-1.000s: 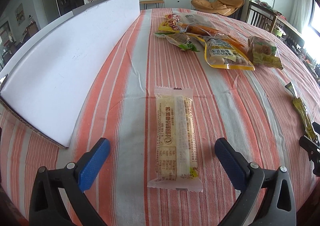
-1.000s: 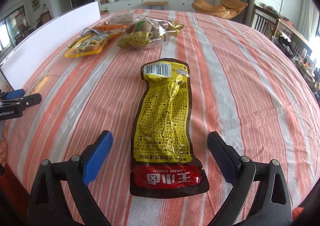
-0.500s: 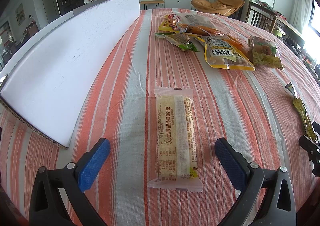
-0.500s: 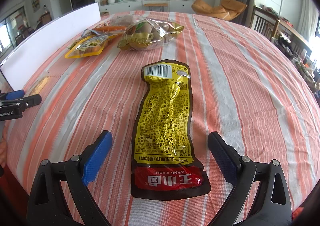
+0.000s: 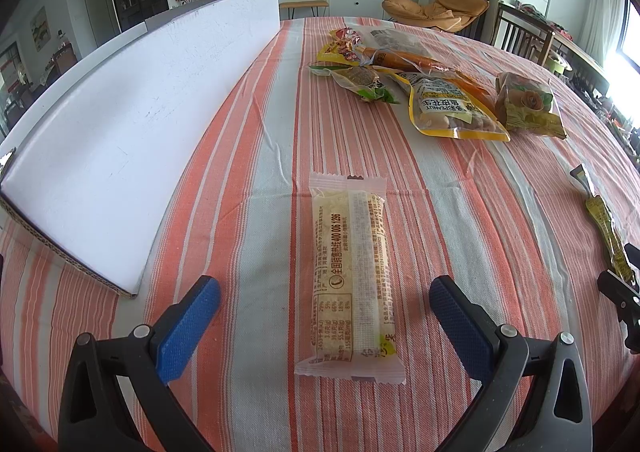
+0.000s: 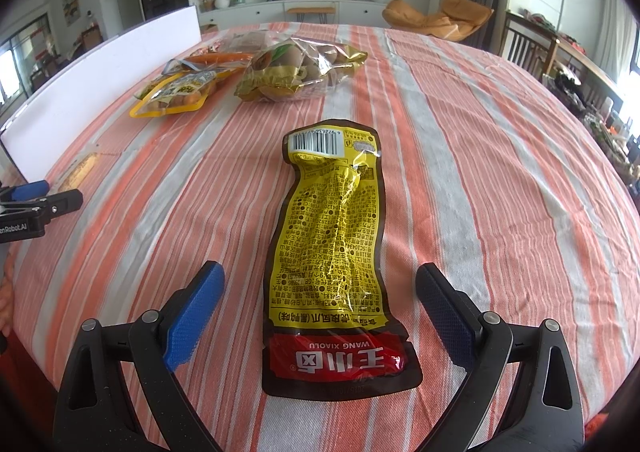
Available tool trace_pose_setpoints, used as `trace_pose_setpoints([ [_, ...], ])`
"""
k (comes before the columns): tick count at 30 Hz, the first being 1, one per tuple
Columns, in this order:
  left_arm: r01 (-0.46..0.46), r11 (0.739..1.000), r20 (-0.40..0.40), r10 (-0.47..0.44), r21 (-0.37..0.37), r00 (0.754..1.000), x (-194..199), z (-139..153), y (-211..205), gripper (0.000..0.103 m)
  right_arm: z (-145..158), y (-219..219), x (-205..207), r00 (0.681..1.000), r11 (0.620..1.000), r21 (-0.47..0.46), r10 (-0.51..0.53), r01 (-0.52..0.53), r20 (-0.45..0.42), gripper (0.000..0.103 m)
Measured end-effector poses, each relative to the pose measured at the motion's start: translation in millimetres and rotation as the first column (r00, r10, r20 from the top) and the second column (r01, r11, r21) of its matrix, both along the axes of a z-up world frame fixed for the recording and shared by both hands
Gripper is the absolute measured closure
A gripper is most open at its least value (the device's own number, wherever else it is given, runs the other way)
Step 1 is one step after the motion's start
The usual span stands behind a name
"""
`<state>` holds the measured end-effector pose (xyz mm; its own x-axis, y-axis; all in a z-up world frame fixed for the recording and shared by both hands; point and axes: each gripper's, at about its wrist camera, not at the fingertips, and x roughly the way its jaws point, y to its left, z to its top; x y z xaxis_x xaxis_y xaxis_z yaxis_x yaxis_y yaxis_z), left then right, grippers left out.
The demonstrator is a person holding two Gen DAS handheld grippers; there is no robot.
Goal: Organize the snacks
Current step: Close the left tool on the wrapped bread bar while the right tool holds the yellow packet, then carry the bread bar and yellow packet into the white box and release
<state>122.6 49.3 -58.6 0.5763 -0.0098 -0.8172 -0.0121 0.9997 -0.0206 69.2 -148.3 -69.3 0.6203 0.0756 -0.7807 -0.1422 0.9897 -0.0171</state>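
Evidently nothing sorted yet: left tool (image 5: 324,310) held wide open around cream wafer packet (image 5: 350,276), right tool (image 6: 320,302) likewise around yellow chicken-feet pouch (image 6: 334,252); neither gripped.

Left gripper (image 5: 324,316) jaws spread, pale snack bar (image 5: 350,272) between

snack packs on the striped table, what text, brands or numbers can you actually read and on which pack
"WANG XIAOLU" with large Chinese characters, seen upside down: red band of the yellow pouch.
Barcode at its far end: digits too small to read.
"400 006 1286": pale bar wrapper; its nutrition table is too small to read.
"PEANUT": yellow-edged peanut bag.
"enRobot.AI", cut off at the edge: left gripper body.
Other packs: print too blurred.
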Motion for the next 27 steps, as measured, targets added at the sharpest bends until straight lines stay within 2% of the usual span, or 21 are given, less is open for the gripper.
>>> trace_pose_setpoints([
  [3, 0.027, 1.000, -0.021, -0.028, -0.005, 0.999, 1, 2, 1, 0.000, 2, 1, 4, 1.000, 1.000, -0.002, -0.001, 0.001, -0.026, 0.005],
  [6, 0.084, 0.996, -0.069, -0.084, -0.009, 0.994, 6, 4, 3, 0.001, 5, 2, 20, 0.990, 0.999, -0.010, 0.035, -0.037, -0.136, 0.005],
  [8, 0.097, 0.995, -0.087, -0.098, -0.009, 0.991, 8, 5, 2, 0.004, 8, 2, 37, 0.972, 0.996, -0.003, 0.083, -0.085, -0.220, 0.005],
  [10, 0.121, 0.993, -0.080, -0.121, -0.005, 0.989, 9, 9, -2, 0.018, 8, 2, 53, 0.957, 0.994, -0.011, 0.102, -0.109, -0.270, 0.007],
  [11, 0.135, 0.991, -0.071, -0.135, -0.004, 0.988, 10, 12, -5, 0.041, 8, 3, 60, 0.953, 0.992, -0.022, 0.110, -0.121, -0.283, 0.008],
  [12, 0.141, 0.990, -0.066, -0.141, -0.002, 0.988, 10, 15, -6, 0.074, 8, 4, 66, 0.948, 0.990, -0.036, 0.121, -0.137, -0.293, 0.012],
  [13, 0.138, 0.990, -0.077, -0.138, -0.007, 0.987, 11, 16, -6, 0.074, 10, 6, 71, 0.944, 0.987, -0.042, 0.136, -0.156, -0.301, 0.036],
  [14, 0.130, 0.991, -0.083, -0.133, -0.036, 0.988, 12, 17, -3, 0.074, 15, 6, 73, 0.944, 0.986, -0.043, 0.140, -0.160, -0.299, 0.045],
  [15, 0.121, 0.990, -0.083, -0.127, -0.073, 0.988, 10, 17, 2, 0.074, 18, 5, 76, 0.937, 0.988, -0.034, 0.132, -0.151, -0.322, 0.061],
  [18, 0.111, 0.970, -0.045, -0.123, -0.218, 0.991, 0, 20, 17, 0.074, 26, -8, 77, 0.935, 0.993, 0.023, 0.116, -0.115, -0.334, 0.061],
  [19, 0.107, 0.960, -0.030, -0.119, -0.259, 0.992, -4, 23, 22, 0.074, 28, -16, 76, 0.939, 0.993, 0.077, 0.105, -0.084, -0.328, 0.061],
  [22, 0.099, 0.933, 0.005, -0.104, -0.346, 0.995, -12, 35, 30, 0.074, 39, -39, 73, 0.953, 0.964, 0.267, 0.080, 0.001, -0.293, 0.061],
  [27, 0.116, 0.889, 0.099, -0.080, -0.444, 0.992, -15, 83, 46, 0.074, 68, -36, 88, 0.967, 0.904, 0.427, 0.087, 0.024, -0.238, 0.061],
])
